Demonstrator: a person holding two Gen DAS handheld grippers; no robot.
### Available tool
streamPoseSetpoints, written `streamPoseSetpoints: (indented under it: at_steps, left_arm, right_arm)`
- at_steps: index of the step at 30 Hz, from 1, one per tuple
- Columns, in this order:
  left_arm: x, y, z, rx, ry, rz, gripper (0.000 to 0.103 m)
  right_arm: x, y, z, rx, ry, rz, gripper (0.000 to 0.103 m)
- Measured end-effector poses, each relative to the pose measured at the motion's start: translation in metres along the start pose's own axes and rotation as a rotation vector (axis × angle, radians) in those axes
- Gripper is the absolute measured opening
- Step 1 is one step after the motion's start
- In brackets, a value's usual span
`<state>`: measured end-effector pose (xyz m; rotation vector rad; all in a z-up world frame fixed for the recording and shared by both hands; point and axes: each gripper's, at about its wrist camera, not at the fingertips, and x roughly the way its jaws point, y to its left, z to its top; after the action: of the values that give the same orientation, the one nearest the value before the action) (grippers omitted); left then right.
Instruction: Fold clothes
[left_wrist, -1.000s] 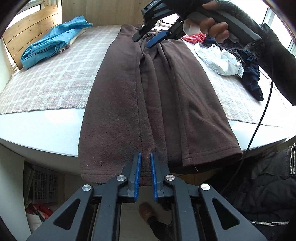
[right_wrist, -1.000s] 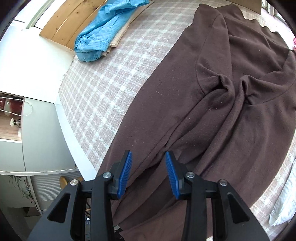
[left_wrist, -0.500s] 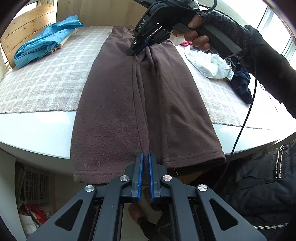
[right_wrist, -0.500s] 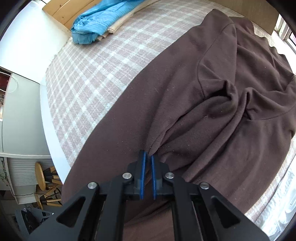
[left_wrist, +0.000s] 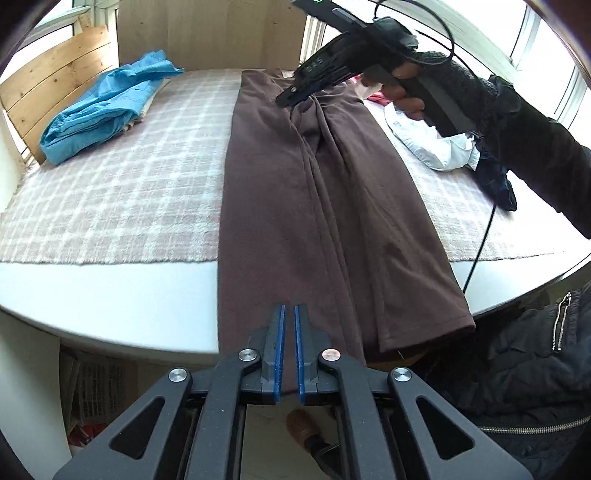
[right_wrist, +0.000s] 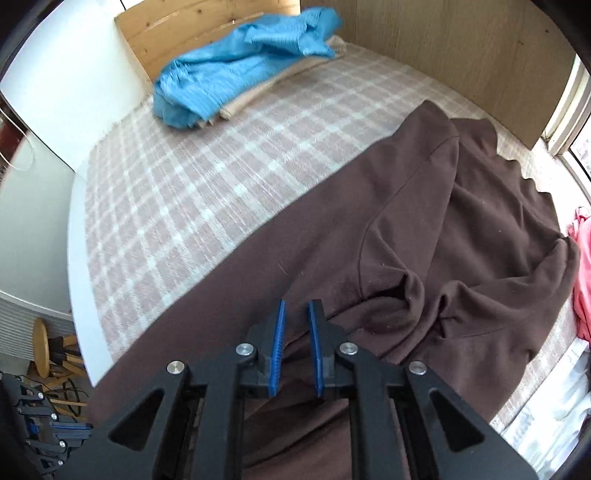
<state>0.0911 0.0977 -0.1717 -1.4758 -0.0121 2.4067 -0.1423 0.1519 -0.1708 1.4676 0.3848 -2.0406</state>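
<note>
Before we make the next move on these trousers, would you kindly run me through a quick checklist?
1. Left gripper shut on the trousers at the hem: ok.
2. Right gripper holding at the crotch: its jaws have just been opening, with cloth between them: cannot tell.
3. Crotch smooth: not ok, it is bunched.
4. Legs side by side along the blanket: ok.
5. Blue clothes apart from the trousers: ok.
</note>
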Motion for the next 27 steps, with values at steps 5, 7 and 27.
streamPoseSetpoints:
  at_steps: [5, 7, 27]
  left_arm:
    - [0.026, -0.006, -0.002, 0.068, 0.109, -0.048, 0.004]
    - [0.016, -0.006, -0.001, 0.086, 0.122, -0.073, 0.004]
    - [0.036, 0.048, 0.058, 0.440, 0.157, -0.429, 0.022]
  right_arm:
    - [-0.017, -0.017, -0.022, 0.068, -0.034, 0.018, 0.013]
    - [-0.053, -0.020, -0.047, 0.102, -0.101, 0.029, 0.014]
    - [-0.091, 0.038, -0.115, 0.395, -0.106, -0.207, 0.023]
